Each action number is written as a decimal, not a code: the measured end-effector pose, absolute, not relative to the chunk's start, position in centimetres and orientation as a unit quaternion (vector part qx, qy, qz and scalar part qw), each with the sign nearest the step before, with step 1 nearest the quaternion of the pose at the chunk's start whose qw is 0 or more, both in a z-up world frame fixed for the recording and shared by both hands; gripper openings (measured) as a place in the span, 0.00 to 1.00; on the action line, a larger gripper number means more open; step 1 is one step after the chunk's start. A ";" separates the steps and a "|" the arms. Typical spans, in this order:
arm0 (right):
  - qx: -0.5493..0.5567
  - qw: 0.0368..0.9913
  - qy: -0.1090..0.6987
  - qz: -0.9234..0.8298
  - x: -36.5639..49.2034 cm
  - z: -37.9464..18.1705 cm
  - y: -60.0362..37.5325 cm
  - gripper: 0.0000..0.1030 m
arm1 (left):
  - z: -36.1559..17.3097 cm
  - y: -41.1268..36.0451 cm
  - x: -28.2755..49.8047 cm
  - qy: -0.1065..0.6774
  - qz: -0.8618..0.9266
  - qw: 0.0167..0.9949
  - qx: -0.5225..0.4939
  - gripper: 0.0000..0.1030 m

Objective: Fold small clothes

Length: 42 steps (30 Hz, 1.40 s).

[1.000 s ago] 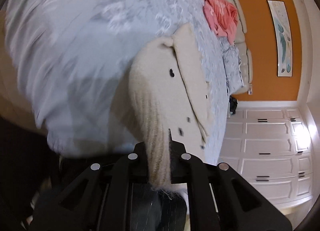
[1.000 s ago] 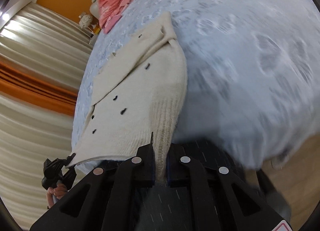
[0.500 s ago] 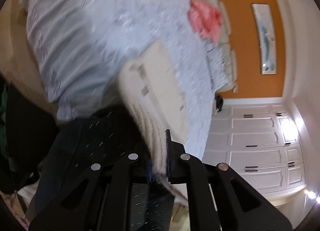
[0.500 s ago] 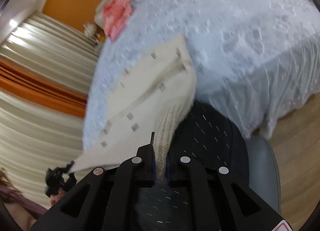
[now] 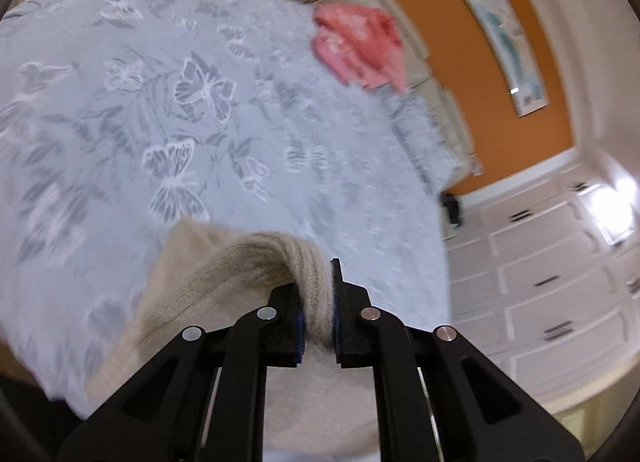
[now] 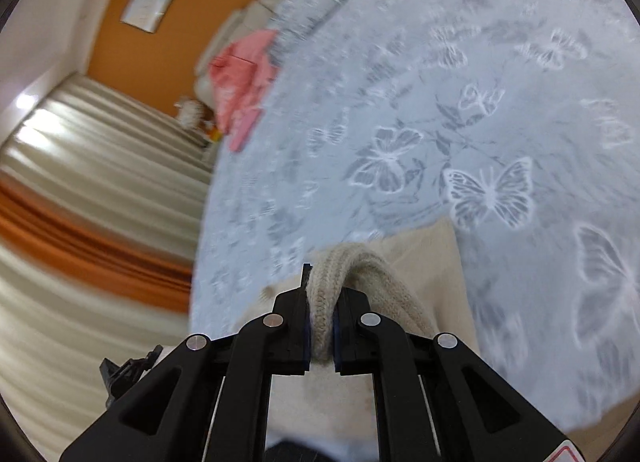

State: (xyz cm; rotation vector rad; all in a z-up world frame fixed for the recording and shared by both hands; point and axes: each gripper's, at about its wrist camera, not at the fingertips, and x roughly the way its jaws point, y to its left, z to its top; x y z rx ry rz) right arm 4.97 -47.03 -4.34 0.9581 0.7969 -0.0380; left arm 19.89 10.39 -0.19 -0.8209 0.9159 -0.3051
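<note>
**Both Grippers Clamped on Ribbed Edge of Cream Knit Garment**

**Left gripper.** The left gripper has its two black fingers closed against a fold of ribbed knit. The fabric fills the gap between the pads completely and bulges out above the fingertips. It belongs to the cream sweater, which arcs up from the jaws, bends over to the left and spreads down below and behind the fingers.

**Right gripper.** The right gripper is likewise pinched on a ribbed band of the same sweater. The band rises between the fingers, curves over to the right and runs down past the right finger. Flat cream cloth lies beyond and to the right of the fingertips.

**Garment location.** In both views the sweater sits at the near edge of the bed, directly at and beneath the grippers. The portion ahead of the fingertips rests on the bedspread, a pale blue cover with a white butterfly pattern.

**Surroundings.**
- A pink garment lies well ahead of the left gripper, at the far end of the bed near the cushioned headboard.
- An orange wall with a framed picture stands beyond it.
- White panelled cabinets lie to the right of the left gripper.
- Cream and orange curtains hang to the left of the right gripper.

Both views show motion blur.
</note>
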 end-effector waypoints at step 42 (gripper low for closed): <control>0.433 0.798 0.418 -0.039 -7.4 -8.6 -42.7 0.14 | -10.2 16.5 11.7 0.539 -0.027 0.747 -0.388 0.13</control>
